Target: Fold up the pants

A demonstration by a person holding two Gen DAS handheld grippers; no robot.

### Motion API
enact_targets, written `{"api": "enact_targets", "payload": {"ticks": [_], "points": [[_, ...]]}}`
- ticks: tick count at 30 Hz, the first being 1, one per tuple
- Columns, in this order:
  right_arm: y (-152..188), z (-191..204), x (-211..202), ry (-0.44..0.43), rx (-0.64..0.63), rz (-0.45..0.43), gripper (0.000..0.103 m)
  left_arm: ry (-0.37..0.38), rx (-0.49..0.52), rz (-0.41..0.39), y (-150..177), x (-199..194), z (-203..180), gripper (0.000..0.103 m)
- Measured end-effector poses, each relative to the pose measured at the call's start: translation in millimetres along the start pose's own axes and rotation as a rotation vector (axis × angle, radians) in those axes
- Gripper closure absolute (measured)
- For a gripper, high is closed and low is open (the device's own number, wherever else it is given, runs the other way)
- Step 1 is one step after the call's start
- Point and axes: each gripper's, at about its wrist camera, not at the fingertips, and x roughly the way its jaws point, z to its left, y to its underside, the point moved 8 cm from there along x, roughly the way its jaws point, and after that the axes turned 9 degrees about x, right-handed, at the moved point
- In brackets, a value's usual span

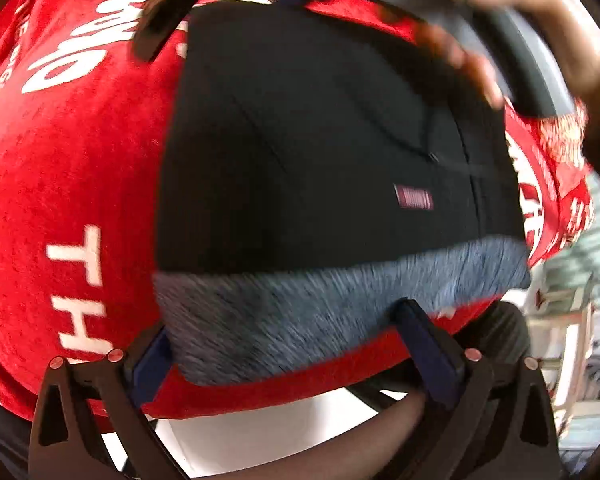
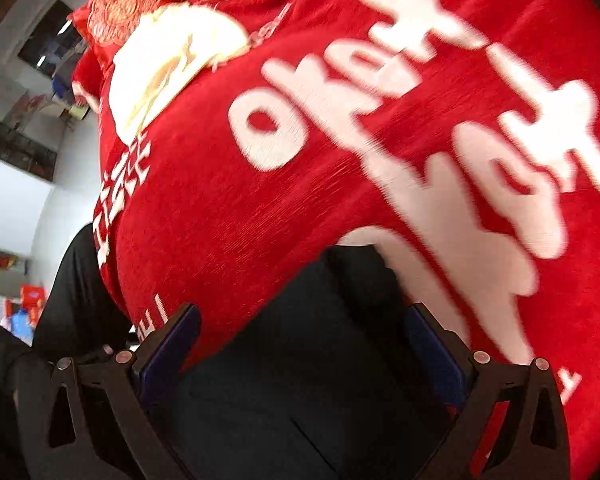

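- The pants point(image 1: 300, 140) are black, with a small dark red label stitched near one seam.
- A grey-blue, fuzzy inner lining shows as a band along their near edge in the left wrist view.
- They lie spread flat in a roughly rectangular folded shape on a red blanket with white lettering.
- Seam lines run across the black face; a pocket edge shows near the label.
- In the right wrist view the black fabric point(image 2: 300, 360) fills the lower middle, its far edge meeting the red cover.
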Motion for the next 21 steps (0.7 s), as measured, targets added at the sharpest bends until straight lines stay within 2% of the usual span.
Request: {"api": "enact_targets", "payload": {"ticks": [2, 3, 4, 6, 8, 10, 11, 12, 13, 14, 16, 18, 19, 20, 21], "points": [[3.1, -0.5, 9.2, 0.09, -0.05, 0.017, 0.022, -0.072, 0.055, 0.0, 4.6, 2.0, -2.4, 0.016], [1.0, -5.8, 7.6, 0.084, -0.029, 0.001, 0.032, -0.099, 0.084, 0.002, 5.5, 2.3, -3.6, 0.017], [-3.4, -14.2, 3.1, 0.068, 0.022, -0.026, 0.035, -0.11, 0.103, 0.0, 4.8, 1.9, -5.4, 0.019], [-5.7, -25.6, 0.3, 0.062, 0.09, -0.055, 0.037, -0.096, 0.102, 0.008, 3.6, -0.6, -5.2, 0.022], [-3.0, -21.7, -0.2, 0.067, 0.074, -0.065, 0.037, -0.042, 0.056, 0.015, 4.7, -7.2, 1.6, 0.022], [-3.0, -24.0, -4.3, 0.079, 0.093, -0.087, 0.036, -0.031, 0.015, -0.009, 3.6, -18.7, 13.4, 0.022], [-4.9, -24.7, -4.5, 0.089, 0.105, -0.094, 0.028, -0.033, 0.0, -0.021, 2.8, -25.5, 19.9, 0.022], [-3.9, -25.7, -4.0, 0.107, 0.115, -0.1, 0.024, -0.026, -0.01, -0.03, 2.0, -31.4, 24.4, 0.022], [-3.1, -25.1, -5.4, 0.109, 0.127, -0.107, 0.024, -0.011, -0.019, -0.04, 0.2, -37.2, 27.8, 0.022], [-4.0, -20.1, -10.3, 0.073, 0.138, -0.132, 0.024, 0.006, -0.027, -0.051, -1.3, -44.2, 30.9, 0.022], [-1.5, -13.7, -32.2, 0.035, 0.142, -0.206, 0.023, 0.02, -0.026, -0.073, -5.3, -56.0, 34.8, 0.022], [11.6, -16.3, -57.7, 0.134, 0.123, -0.287, 0.022, 0.036, -0.007, -0.087, -10.2, -65.2, 36.7, 0.022], [19.7, -16.4, -67.9, 0.171, 0.116, -0.313, 0.017, 0.036, -0.005, -0.094, -11.9, -68.1, 38.8, 0.022], [34.3, -16.8, -81.1, 0.234, 0.11, -0.35, 0.001, 0.035, 0.0, -0.1, -14.8, -71.0, 38.6, 0.022], [43.8, -18.6, -89.8, 0.279, 0.11, -0.376, 0.0, 0.036, 0.005, -0.102, -15.7, -73.8, 39.7, 0.022]]}}
